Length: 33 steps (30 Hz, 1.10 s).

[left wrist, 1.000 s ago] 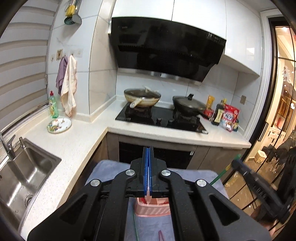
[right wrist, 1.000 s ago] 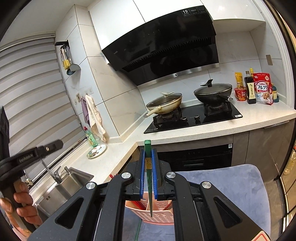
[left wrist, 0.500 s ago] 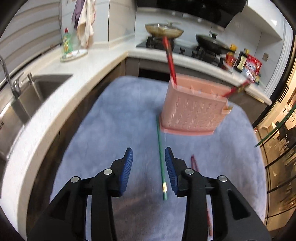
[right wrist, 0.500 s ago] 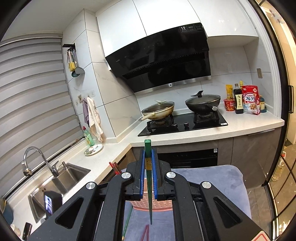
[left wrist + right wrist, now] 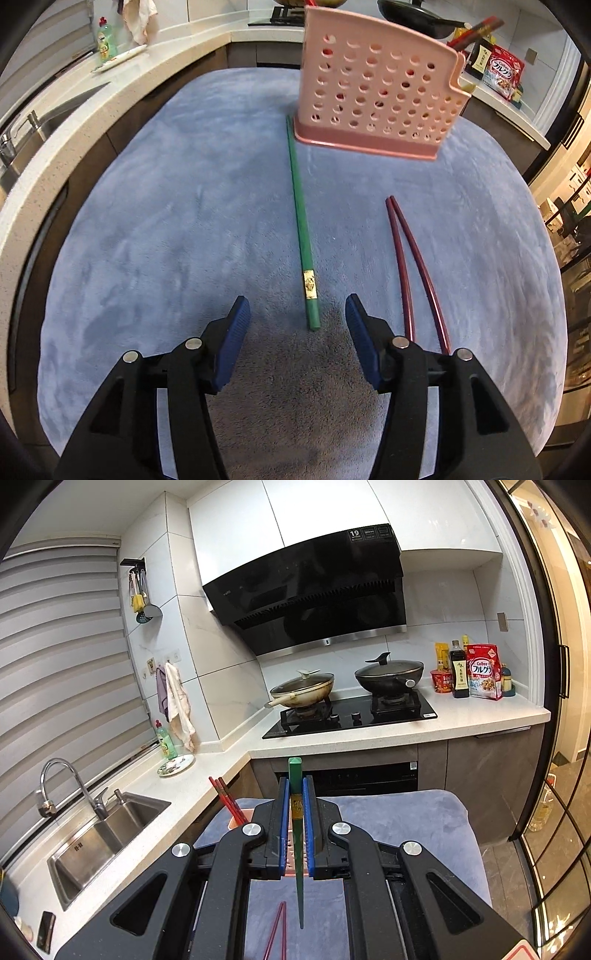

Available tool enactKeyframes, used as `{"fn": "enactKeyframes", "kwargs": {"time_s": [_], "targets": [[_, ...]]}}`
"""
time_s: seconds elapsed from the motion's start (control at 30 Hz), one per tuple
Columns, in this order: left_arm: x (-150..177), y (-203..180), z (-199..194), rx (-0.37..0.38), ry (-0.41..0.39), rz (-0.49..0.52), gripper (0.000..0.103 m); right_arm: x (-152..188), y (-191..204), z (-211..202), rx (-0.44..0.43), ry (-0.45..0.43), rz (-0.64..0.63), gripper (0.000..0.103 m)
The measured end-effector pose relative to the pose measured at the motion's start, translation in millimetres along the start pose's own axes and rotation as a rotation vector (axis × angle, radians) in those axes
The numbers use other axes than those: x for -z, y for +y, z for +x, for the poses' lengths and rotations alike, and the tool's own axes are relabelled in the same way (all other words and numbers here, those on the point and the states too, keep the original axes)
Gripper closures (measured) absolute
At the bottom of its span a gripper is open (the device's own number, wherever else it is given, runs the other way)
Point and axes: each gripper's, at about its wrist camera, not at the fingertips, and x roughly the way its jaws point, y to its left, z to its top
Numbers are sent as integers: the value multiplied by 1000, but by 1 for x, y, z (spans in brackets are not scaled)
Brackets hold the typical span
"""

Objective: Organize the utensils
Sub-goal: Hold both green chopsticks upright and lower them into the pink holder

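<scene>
Blue plush cloth [image 5: 166, 221] covered the counter, carrying a pink perforated plastic holder [image 5: 376, 96]. Left claw [image 5: 297, 317], jaws just widened and empty, straddled a lying green chopstick [image 5: 301, 229]. Right claw [image 5: 295, 812] clamped another green chopstick [image 5: 295, 775] upright.

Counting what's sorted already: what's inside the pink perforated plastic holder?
Red chopsticks stick out of the pink perforated plastic holder. Their lower ends and the other compartments are hidden by its wall.
</scene>
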Motion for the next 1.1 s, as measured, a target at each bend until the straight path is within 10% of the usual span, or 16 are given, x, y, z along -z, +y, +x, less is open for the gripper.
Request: {"fn": "enactKeyframes", "kwargs": {"time_s": [0.43,0.53,1.1], "targets": [[-5,2,20,-1,26,-23,76,8,1,8,-8,27,-1,96],[-6,4,20,6,31,-22,96,10,2,8,-10,32,0,96],[-18,21,-89,75,-124,-38,96,15,3,6,-27,45,5,96]]}}
